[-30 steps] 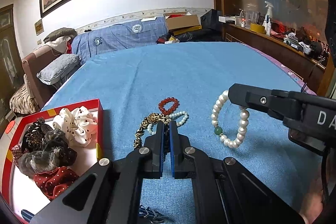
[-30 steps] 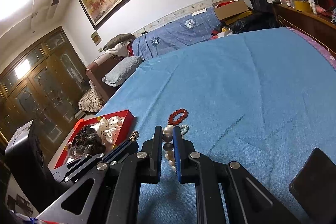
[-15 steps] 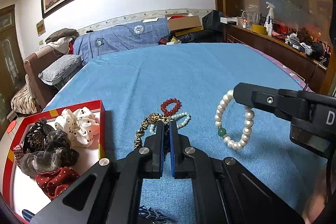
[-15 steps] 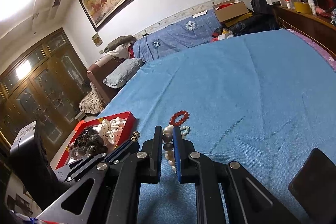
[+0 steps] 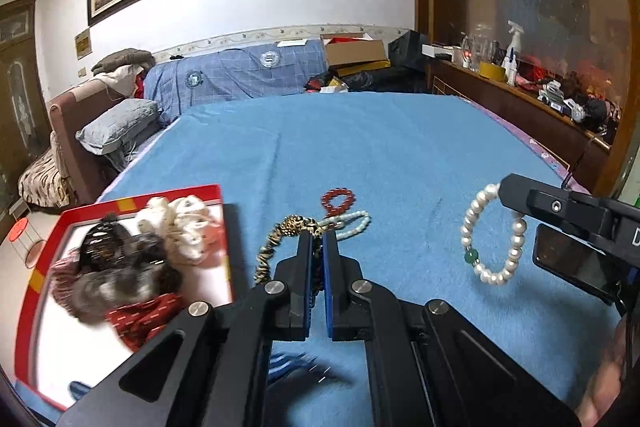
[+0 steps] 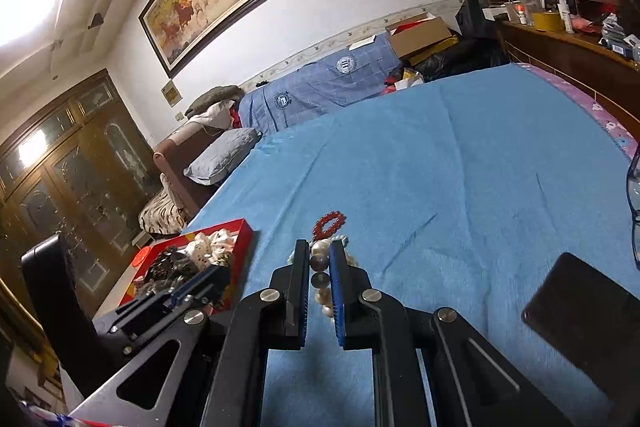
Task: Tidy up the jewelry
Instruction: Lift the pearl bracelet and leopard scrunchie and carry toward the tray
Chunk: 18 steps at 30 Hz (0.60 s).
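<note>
My left gripper (image 5: 318,239) is shut on a leopard-print band (image 5: 276,247) that trails down to its left over the blue cloth. A red bead bracelet (image 5: 338,199) and a small pale bead bracelet (image 5: 354,223) lie just beyond its tips. At the right, my right gripper (image 5: 506,191) is shut on a pearl bracelet with one green bead (image 5: 492,239), which hangs above the cloth. In the right wrist view the pearl bracelet (image 6: 320,279) sits between the pads of the right gripper (image 6: 319,247), and the red bead bracelet (image 6: 329,221) lies just ahead.
A red-rimmed tray (image 5: 124,195) holding several fabric scrunchies sits at the left edge of the blue cloth (image 5: 380,147). A sofa with a grey pillow (image 5: 116,125) lies beyond it. A wooden ledge (image 5: 520,99) with bottles runs along the right. Something blue and striped (image 5: 296,367) lies under the left gripper.
Both grippers have shifted sideways toward the tray, each still holding its piece. The tray reaches further right in the left wrist view and is blurred. The pearl bracelet hangs further right.
</note>
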Motion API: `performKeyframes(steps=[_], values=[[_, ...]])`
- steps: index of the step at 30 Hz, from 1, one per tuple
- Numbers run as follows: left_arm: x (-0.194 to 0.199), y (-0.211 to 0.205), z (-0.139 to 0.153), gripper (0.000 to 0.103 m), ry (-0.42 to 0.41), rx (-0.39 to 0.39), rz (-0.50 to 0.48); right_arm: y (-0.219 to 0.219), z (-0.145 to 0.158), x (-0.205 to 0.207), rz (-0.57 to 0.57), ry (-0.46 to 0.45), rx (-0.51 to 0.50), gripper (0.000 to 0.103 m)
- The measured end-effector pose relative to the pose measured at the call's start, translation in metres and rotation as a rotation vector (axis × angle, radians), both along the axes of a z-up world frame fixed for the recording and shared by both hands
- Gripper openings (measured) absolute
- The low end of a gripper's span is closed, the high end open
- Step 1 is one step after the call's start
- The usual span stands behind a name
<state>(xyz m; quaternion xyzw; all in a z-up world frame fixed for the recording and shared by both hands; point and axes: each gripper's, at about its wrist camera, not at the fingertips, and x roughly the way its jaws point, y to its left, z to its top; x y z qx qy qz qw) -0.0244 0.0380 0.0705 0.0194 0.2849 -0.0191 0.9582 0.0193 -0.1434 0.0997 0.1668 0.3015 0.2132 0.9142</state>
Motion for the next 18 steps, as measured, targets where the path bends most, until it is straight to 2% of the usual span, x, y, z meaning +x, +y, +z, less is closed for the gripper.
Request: performKeyframes(steps=[5, 11, 18], values=[[-0.027, 0.039, 0.016, 0.004, -0.034, -0.034, 0.053, 0.020, 0.017, -0.017, 0.041, -0.027, -0.021, 0.011], [-0.051, 0.093, 0.026, 0.004, -0.049, -0.084, 0.131, 0.061, 0.039, -0.035, 0.151, -0.057, -0.031, 0.011], [-0.075, 0.168, 0.015, 0.004, -0.027, -0.111, 0.271, 0.126, 0.038, -0.042, 0.315, -0.018, -0.029, 0.011]])
